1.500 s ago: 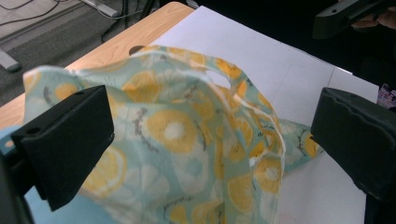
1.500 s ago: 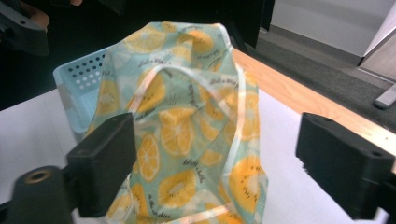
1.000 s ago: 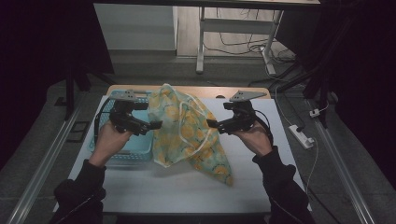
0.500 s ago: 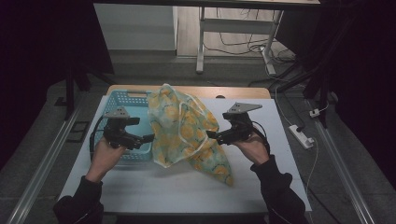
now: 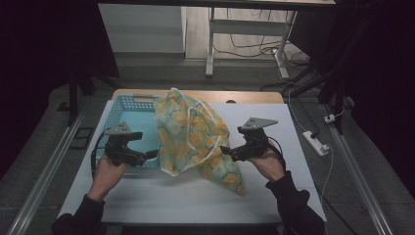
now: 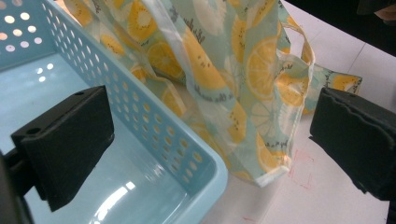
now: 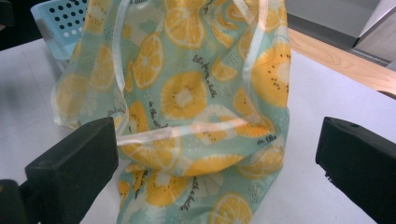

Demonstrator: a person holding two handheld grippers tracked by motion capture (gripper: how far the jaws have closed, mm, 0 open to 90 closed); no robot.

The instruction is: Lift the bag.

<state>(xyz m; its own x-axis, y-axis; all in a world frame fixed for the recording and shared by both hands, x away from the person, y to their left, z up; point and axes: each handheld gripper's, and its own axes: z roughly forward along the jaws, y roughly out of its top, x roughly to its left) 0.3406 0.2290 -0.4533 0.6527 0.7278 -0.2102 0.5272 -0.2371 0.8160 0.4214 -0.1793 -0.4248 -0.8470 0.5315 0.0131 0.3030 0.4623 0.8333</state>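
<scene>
Both tongs gape wide, holding nothing: left tongs (image 5: 152, 154) straddle the light-blue perforated plastic basket (image 5: 128, 113) wall; right tongs (image 5: 226, 152) face the translucent orange-slice-print bag (image 5: 193, 137).

white table (image 5: 195, 205) | power strip (image 5: 315, 142) on floor, right | metal frame legs (image 5: 210, 44) behind table

The person is wearing dark long sleeves. Each gripper, left (image 5: 150, 154) and right (image 5: 225, 151), is showing black jaws, a grey three-cornered plate and a trailing black cable.
</scene>
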